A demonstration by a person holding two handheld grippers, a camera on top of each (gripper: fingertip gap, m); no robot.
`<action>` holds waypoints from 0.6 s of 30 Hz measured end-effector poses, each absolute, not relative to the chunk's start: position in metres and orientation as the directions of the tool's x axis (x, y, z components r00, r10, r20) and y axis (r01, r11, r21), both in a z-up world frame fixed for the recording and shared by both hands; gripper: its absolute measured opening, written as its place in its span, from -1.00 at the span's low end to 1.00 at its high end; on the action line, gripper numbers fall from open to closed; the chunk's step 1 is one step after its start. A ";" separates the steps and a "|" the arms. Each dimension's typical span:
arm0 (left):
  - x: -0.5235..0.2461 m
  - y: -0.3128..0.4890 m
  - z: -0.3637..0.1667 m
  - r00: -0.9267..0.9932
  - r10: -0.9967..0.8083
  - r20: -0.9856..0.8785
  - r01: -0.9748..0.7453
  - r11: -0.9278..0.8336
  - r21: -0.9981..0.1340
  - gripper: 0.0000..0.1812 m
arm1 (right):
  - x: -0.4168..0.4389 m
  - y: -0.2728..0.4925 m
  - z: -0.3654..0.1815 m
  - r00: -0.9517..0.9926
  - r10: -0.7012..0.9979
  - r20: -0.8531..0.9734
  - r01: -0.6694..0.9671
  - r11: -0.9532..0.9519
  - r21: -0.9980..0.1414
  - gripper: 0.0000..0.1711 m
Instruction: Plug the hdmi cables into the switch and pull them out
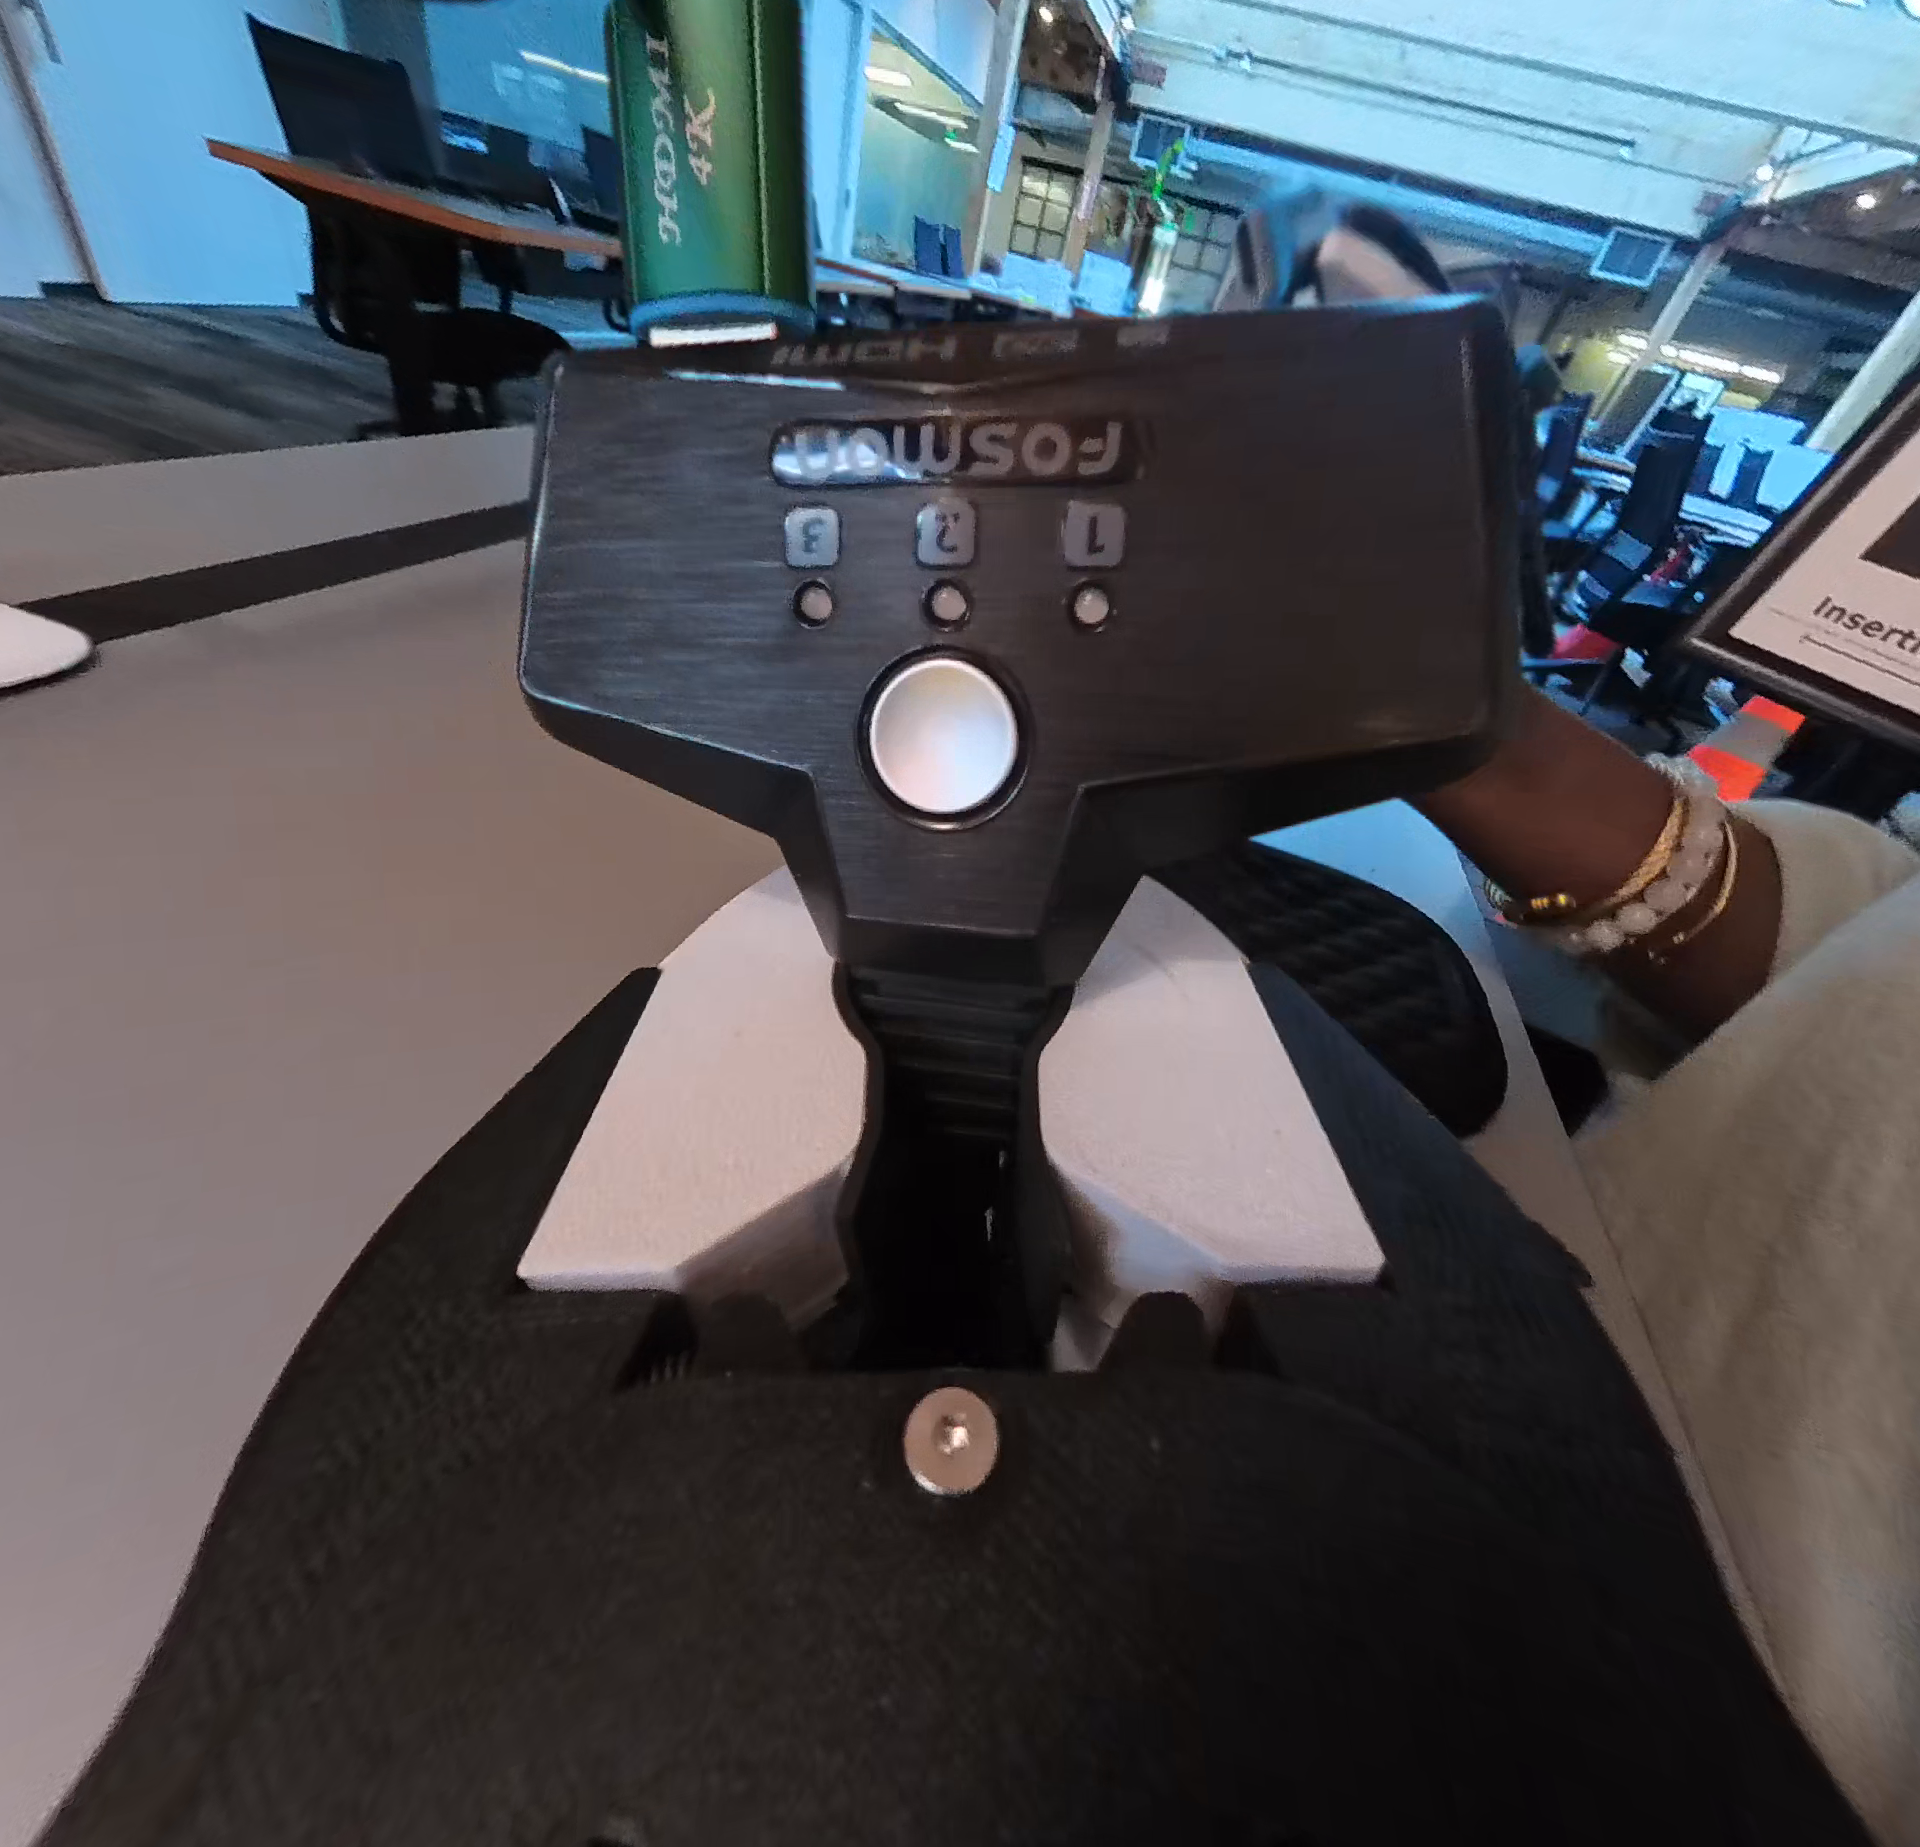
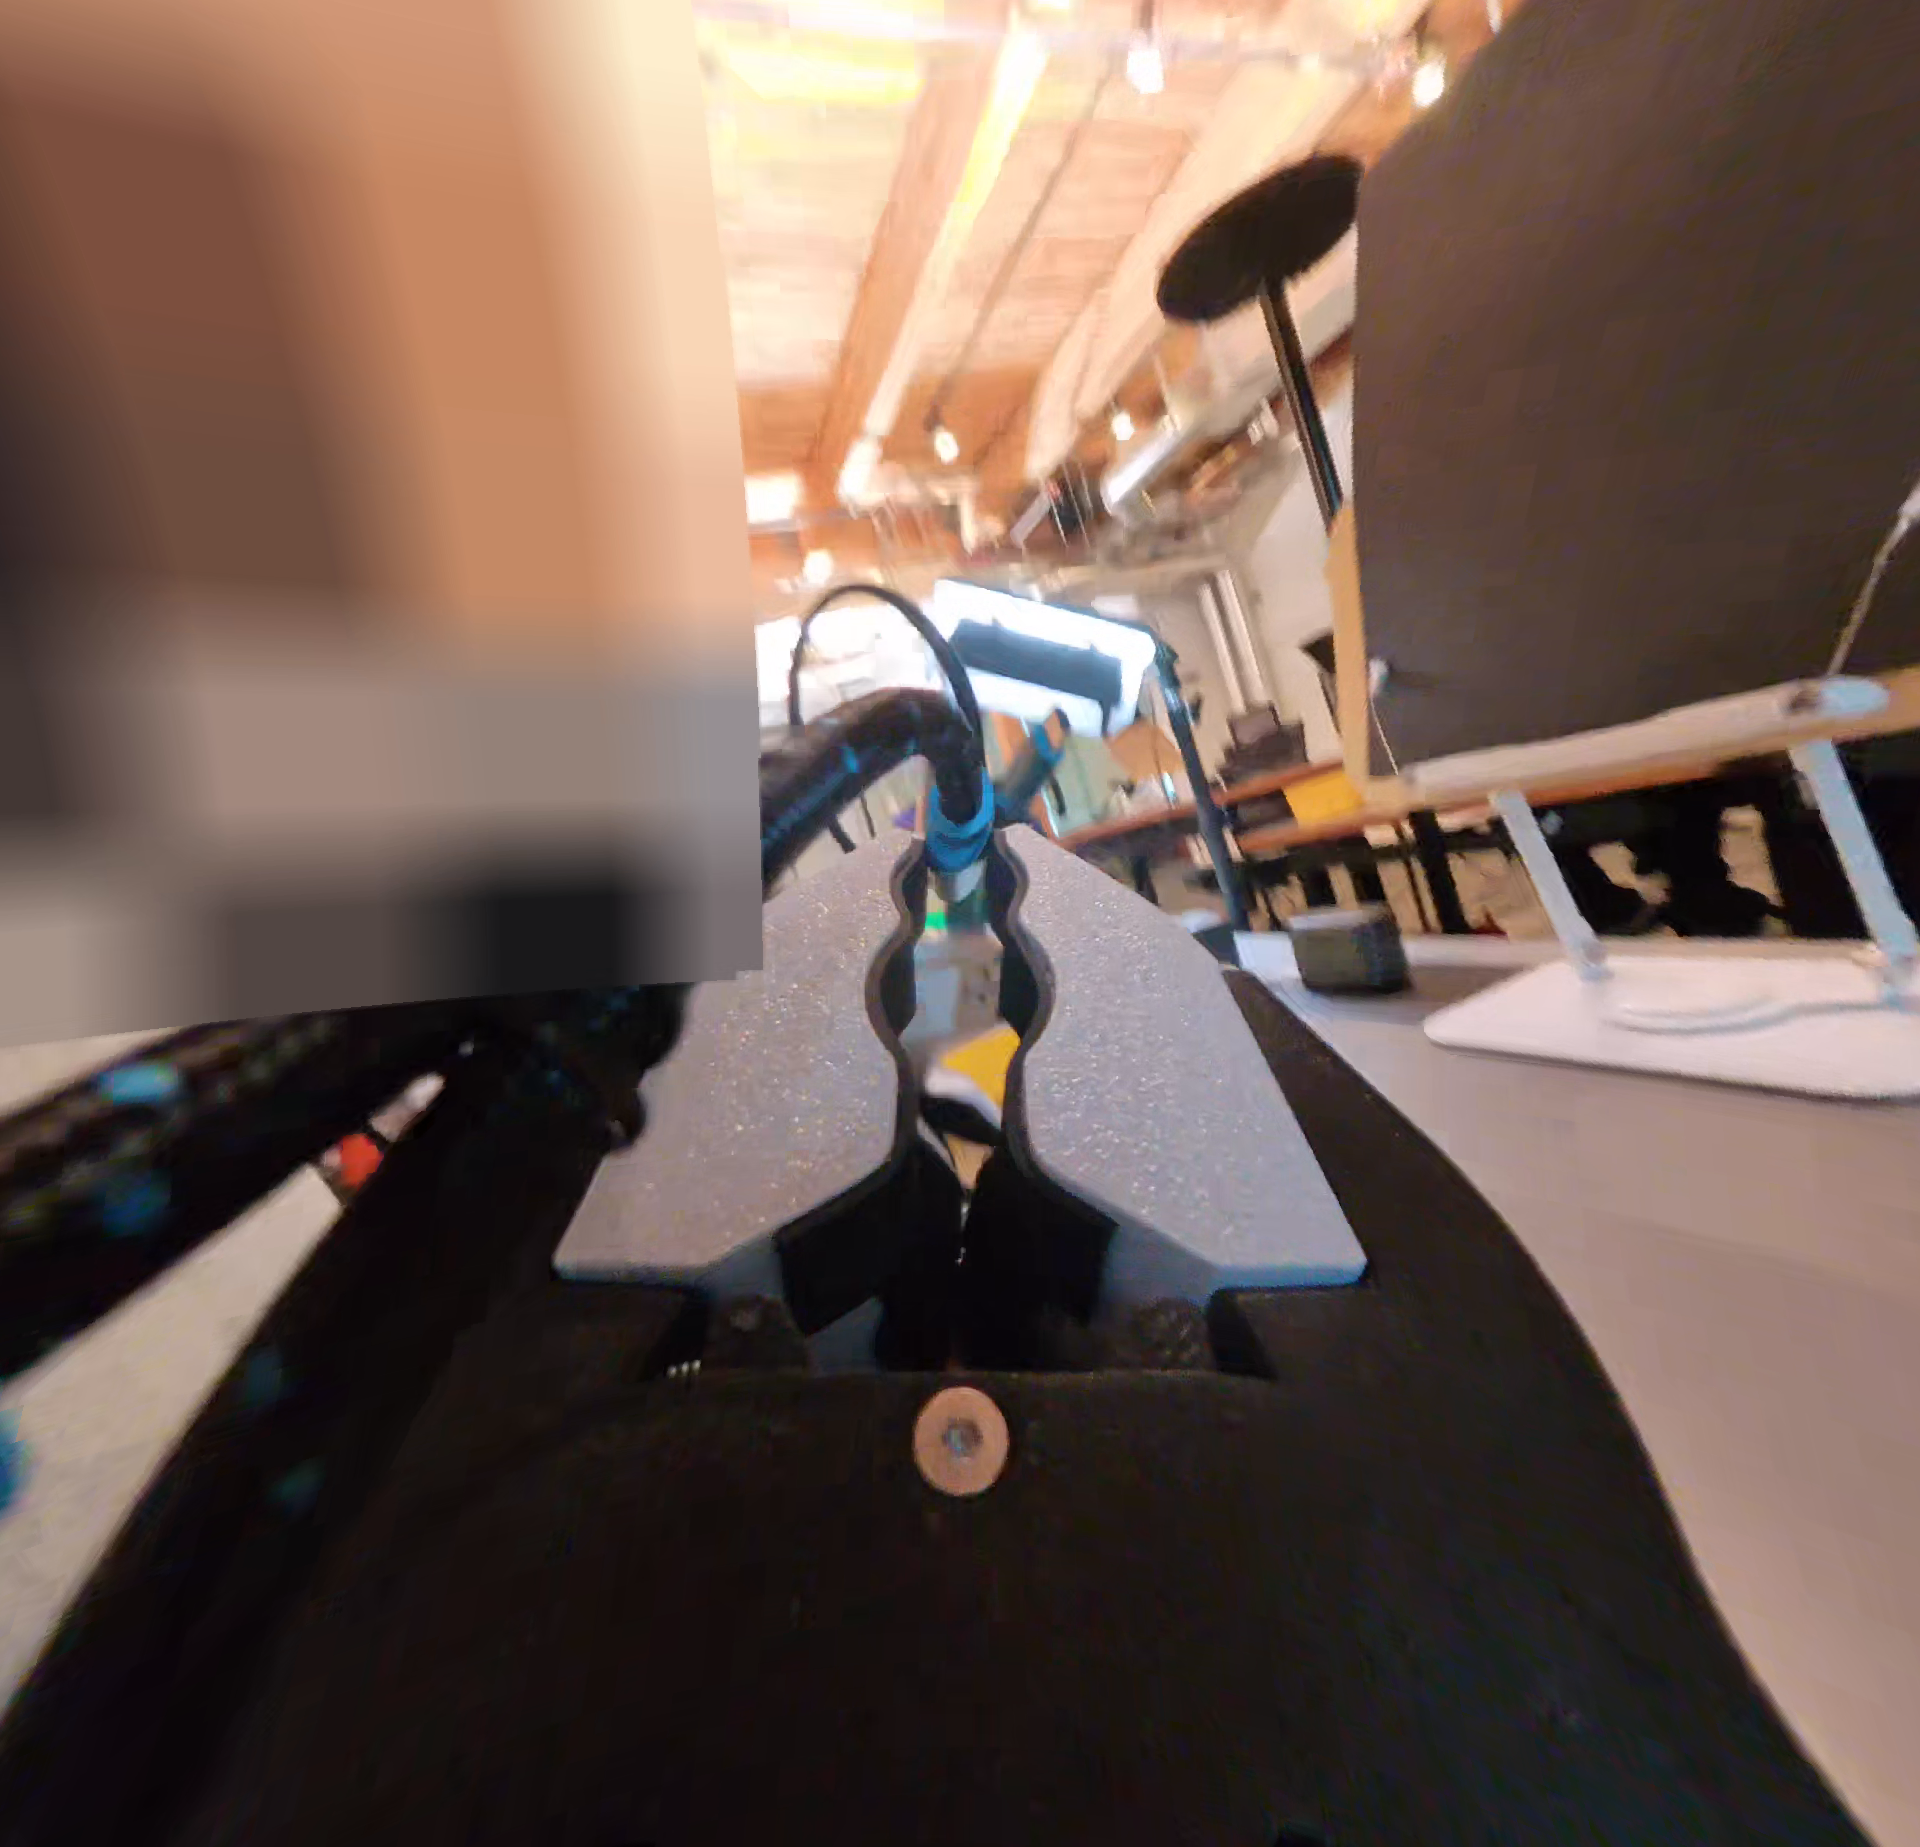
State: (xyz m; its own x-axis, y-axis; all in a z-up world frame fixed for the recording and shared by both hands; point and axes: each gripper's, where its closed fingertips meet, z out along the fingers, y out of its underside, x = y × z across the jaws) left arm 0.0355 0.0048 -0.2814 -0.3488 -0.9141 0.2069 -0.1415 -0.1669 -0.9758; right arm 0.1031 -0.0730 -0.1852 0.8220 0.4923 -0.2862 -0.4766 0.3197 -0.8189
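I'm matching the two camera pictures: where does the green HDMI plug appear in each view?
Left wrist view: green metal HDMI plug at top, left of centre, its tip at the black brushed switch's far edge.
Right wrist view: only a sliver of green shows between the grey fingers, below the blue collar.
Shared landmark: the grey tabletop.

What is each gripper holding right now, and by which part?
The left gripper clamps the black HDMI switch by its narrow ribbed neck. The right gripper pinches an HDMI cable at its blue-banded plug end.
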 end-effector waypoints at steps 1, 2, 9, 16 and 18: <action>0.035 0.007 -0.279 -0.340 -0.916 0.212 -0.128 -0.179 -0.976 -0.76 | 0.097 -0.068 -0.190 0.832 0.479 -0.281 -0.447 0.277 -0.851 -0.88; 0.034 0.010 -0.276 -0.335 -0.917 0.218 -0.112 -0.191 -0.975 -0.76 | 0.091 -0.064 -0.194 0.837 0.475 -0.273 -0.420 0.236 -0.876 -0.88; 0.031 0.014 -0.268 -0.322 -0.915 0.242 -0.067 -0.233 -0.970 -0.76 | 0.092 -0.063 -0.191 0.899 0.352 -0.259 -0.324 0.141 -0.935 -0.88; 0.035 0.001 -0.281 -0.336 -0.920 0.199 -0.129 -0.164 -0.978 -0.75 | 0.141 -0.101 -0.172 0.994 0.078 -0.077 -0.083 0.078 -0.993 -0.87; 0.035 -0.001 -0.281 -0.343 -0.922 0.180 -0.125 -0.145 -0.982 -0.76 | 0.172 -0.123 -0.170 0.997 -0.080 0.014 0.011 -0.040 -0.999 -0.87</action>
State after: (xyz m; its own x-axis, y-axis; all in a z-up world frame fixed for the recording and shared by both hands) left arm 0.0350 -0.0014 -0.2807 -0.3430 -0.9220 0.1798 -0.1250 -0.1449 -0.9815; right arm 0.1719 -0.1230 -0.1703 0.9967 -0.0802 0.0142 0.0111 -0.0399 -0.9991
